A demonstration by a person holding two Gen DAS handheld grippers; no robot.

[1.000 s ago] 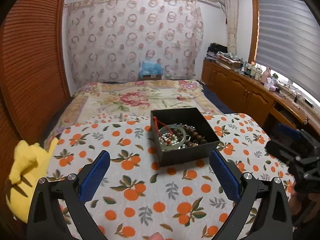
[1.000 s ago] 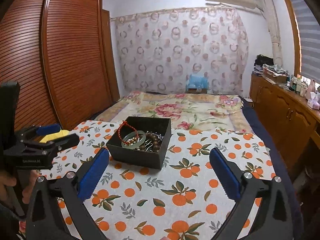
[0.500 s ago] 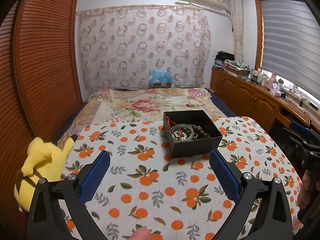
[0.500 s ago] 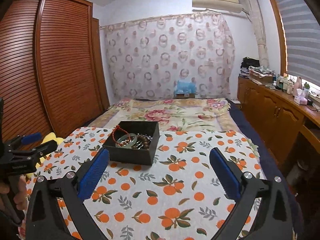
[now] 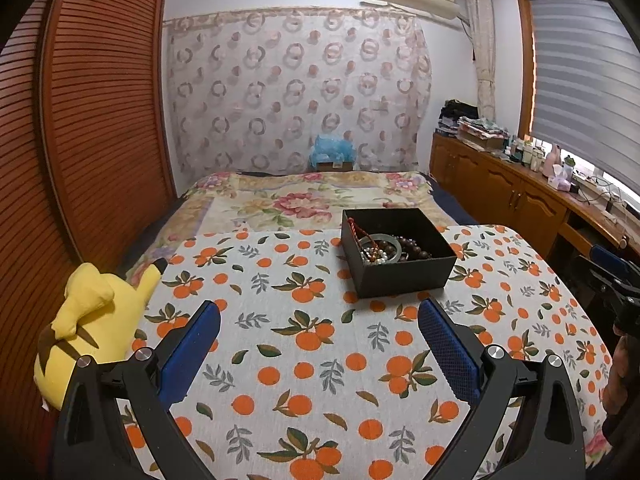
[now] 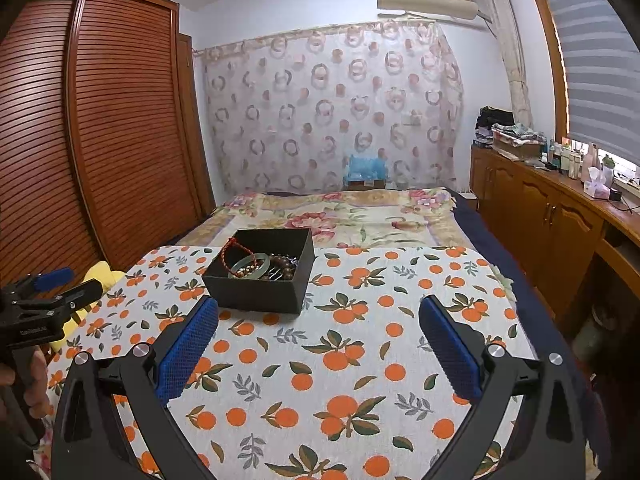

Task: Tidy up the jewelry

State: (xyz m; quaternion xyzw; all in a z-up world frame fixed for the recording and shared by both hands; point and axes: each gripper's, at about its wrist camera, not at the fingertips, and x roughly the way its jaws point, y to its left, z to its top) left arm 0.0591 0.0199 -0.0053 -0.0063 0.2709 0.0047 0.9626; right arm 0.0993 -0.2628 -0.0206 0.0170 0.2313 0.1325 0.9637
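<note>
Both tools have drawn back and up since the earlier frames — the black jewelry box [image 5: 398,252] now sits farther off. It rests on the counter [image 5: 304,344], under an orange-print cloth, near the far edge by the bed. The left tool [image 5: 319,350] and right tool [image 6: 319,350] are spread wide, grasping nothing. The box's long axis runs roughly away from the viewer, angled slightly. Inside, a red cord bracelet [image 6: 232,255], jade bangle [image 6: 252,266] and dark beads [image 6: 282,270] overlap — lifting one could likely snag and drag another out.
</note>
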